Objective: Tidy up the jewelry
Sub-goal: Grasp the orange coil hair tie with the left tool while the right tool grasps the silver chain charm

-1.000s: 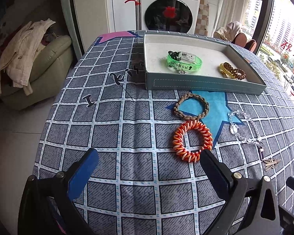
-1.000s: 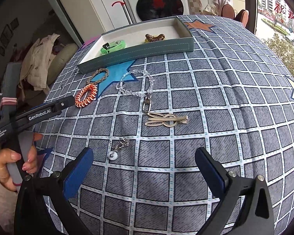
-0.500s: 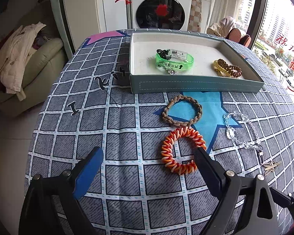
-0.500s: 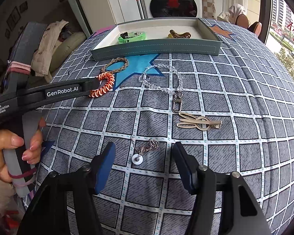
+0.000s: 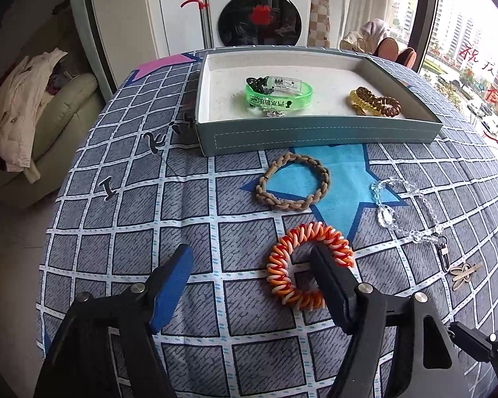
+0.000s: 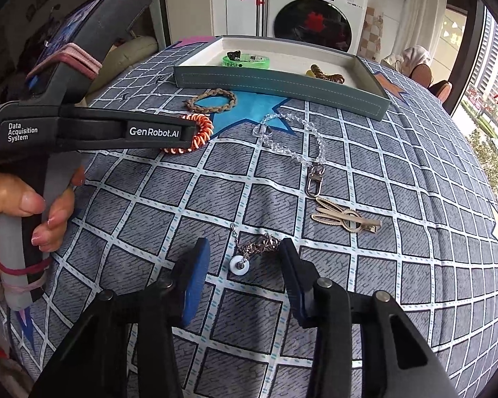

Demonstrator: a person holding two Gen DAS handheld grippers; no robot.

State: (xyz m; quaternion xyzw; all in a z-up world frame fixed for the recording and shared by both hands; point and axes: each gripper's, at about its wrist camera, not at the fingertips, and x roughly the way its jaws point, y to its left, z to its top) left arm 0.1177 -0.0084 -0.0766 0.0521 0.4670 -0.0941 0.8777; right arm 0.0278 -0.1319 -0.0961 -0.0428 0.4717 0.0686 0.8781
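Checked cloth, tray [image 5: 315, 136] far. Your right gripper [image 6: 245, 262] has just been narrowing round the pendant chain [image 6: 259, 245], unclenched yet. Left gripper [image 5: 252, 265] closing over the orange coil bracelet [image 5: 282, 265], nothing grasped.

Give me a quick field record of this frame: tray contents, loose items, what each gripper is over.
tray: green wristband, brown coil hair tie
loose on cloth: braided bracelet, orange coil bracelet, clear bead chain, hair clip, small chain with white disc
left gripper: jaws just been closing, open; one finger inside orange coil bracelet
right gripper: jaws just been closing, open; small chain between fingers, not gripped
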